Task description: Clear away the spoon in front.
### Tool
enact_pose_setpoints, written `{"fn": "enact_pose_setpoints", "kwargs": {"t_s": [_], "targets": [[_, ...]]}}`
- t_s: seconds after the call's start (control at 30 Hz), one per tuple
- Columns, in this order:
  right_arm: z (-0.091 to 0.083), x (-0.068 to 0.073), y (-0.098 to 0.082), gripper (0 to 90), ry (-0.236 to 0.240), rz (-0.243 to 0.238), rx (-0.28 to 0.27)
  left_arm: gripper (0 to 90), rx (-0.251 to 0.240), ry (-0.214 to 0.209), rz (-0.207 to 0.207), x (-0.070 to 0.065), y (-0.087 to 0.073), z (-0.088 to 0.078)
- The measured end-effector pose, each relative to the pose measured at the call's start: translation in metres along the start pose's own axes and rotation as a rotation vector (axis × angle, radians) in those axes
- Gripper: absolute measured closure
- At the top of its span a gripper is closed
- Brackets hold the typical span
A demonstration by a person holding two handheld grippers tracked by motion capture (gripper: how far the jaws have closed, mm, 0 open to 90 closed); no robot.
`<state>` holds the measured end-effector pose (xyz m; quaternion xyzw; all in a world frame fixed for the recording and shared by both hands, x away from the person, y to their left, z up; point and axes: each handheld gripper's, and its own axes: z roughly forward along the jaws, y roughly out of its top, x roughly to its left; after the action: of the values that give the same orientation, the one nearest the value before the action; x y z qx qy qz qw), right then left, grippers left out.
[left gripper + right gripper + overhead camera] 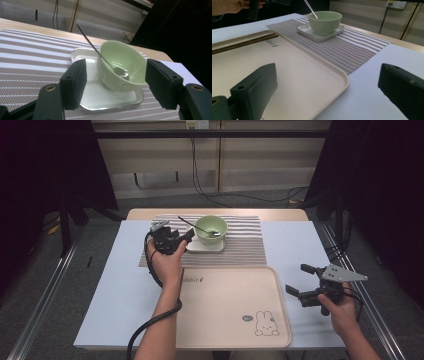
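A spoon (200, 228) is set in a bowl (211, 228) on a plate (205, 246), upon a mat (240, 247) behind a tray (227, 307); chopsticks (244, 43) lie in the tray.

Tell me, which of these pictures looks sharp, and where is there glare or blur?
High view: evenly lit table, dark corners, small soft details. Left gripper view: green bowl fairly sharp, light glinting on the white dish; the near claw pads look soft. Right gripper view: pads blurred, tray faintly shiny.

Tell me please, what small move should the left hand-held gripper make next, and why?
Probably ease forward a little. The left hand-held gripper is open, with the green bowl on its white square plate framed between the jaws but apparently untouched. Mind the spoon leaning inside.
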<state>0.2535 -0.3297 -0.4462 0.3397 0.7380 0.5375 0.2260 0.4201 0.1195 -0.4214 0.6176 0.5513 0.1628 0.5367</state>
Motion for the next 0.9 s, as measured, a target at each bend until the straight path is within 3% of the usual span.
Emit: {"fn": "enact_pose_setpoints", "kwargs": {"t_s": [0.17, 0.27, 0.37, 0.5, 0.57, 0.73, 0.9], "targets": [[0.000, 0.000, 0.000, 1.7, 0.000, 0.003, 0.003, 36.3, -0.017, -0.001, -0.007, 0.002, 0.000, 0.005], [0.000, 0.000, -0.001, 1.8, 0.003, 0.005, -0.001, 38.4, -0.020, 0.003, -0.048, 0.005, 0.000, 0.012], [0.000, 0.000, -0.001, 1.8, 0.001, 0.005, 0.001, 39.3, -0.017, 0.000, -0.062, 0.008, 0.000, 0.015], [0.000, -0.001, -0.001, 1.8, 0.001, 0.005, -0.002, 41.1, -0.017, 0.033, -0.027, 0.010, 0.000, 0.021], [0.000, -0.001, -0.001, 1.7, -0.002, 0.007, 0.001, 41.1, -0.022, 0.024, -0.026, 0.010, 0.000, 0.022], [0.001, -0.001, -0.001, 1.8, -0.001, 0.003, 0.000, 41.4, -0.024, 0.026, -0.084, 0.014, -0.003, 0.030], [0.000, -0.001, -0.002, 1.8, 0.000, 0.008, 0.002, 42.7, -0.029, 0.035, -0.088, 0.017, -0.002, 0.034]]}}
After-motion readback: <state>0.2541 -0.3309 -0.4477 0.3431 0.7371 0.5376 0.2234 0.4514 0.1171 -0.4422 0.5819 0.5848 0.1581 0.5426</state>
